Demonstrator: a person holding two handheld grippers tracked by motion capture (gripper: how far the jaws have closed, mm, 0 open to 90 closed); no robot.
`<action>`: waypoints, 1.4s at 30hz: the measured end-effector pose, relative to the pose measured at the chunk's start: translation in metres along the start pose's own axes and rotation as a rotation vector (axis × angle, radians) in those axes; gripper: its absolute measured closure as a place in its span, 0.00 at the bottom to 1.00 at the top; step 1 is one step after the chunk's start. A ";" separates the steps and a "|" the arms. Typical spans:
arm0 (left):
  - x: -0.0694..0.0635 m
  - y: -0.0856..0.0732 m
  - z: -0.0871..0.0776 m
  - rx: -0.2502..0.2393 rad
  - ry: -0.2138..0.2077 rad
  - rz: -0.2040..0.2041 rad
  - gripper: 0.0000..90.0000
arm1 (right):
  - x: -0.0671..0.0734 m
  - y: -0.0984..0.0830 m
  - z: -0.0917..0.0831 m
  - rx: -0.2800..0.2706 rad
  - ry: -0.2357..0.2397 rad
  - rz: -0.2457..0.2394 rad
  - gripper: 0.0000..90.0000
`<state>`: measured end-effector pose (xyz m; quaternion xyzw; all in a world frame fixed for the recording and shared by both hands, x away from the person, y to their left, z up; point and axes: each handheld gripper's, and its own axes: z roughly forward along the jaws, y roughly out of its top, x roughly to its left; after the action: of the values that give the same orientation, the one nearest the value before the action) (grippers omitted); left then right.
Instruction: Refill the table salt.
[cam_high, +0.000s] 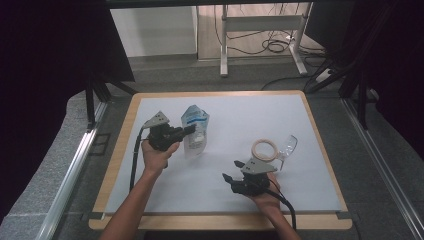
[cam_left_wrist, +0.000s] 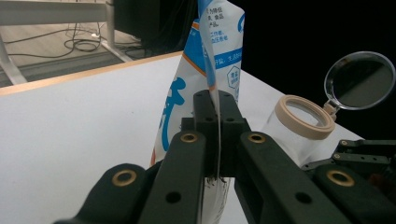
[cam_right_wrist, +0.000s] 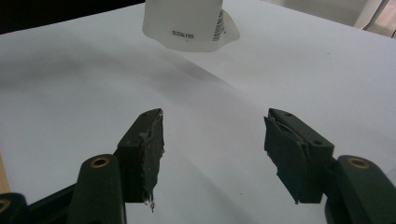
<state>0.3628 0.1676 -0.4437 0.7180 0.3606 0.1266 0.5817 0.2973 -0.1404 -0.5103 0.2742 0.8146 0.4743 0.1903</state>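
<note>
White and blue plastic, printed with text, makes up the pouch (cam_high: 195, 131) that the left gripper (cam_high: 189, 130) has clamped by one edge; in the left gripper view the jaws meet flat on a thin seam of the pouch (cam_left_wrist: 205, 88), which stands upright and looks lifted just off the white mat (cam_high: 240, 150) (the high view leaves contact with the surface hard to judge). To the right of the pouch and well apart from it stands a clear jar (cam_high: 264, 150) with a tan rim, its round hinged lid (cam_high: 288, 146) swung open and tilted away beyond the rim. The right gripper (cam_high: 229, 176) hovers near the jar, on the side toward the person, with its jaws spread and nothing between them; its own view shows bare mat under them and the bottom of the pouch (cam_right_wrist: 189, 25) farther off.

My reading is that the work is about at its middle: the jar is already opened and the pouch is secured, while carrying the pouch to the jar and getting its contents in remains undone. Whether the pouch is torn open yet I cannot tell.

Count: 1 pouch, 1 jar, 1 lid, 2 grippers, 1 mat.
</note>
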 end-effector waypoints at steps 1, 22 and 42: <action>-0.001 0.000 0.000 0.001 -0.003 0.002 1.00 | 0.000 0.000 0.000 0.000 -0.001 0.001 0.42; -0.017 0.001 0.010 0.025 -0.043 0.026 1.00 | 0.001 -0.001 0.006 0.016 -0.001 -0.001 0.41; -0.032 0.005 0.022 0.048 -0.079 0.038 1.00 | 0.000 0.000 0.009 0.016 0.005 -0.010 0.40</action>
<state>0.3553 0.1293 -0.4375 0.7428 0.3266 0.1008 0.5756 0.3026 -0.1345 -0.5144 0.2705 0.8202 0.4676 0.1884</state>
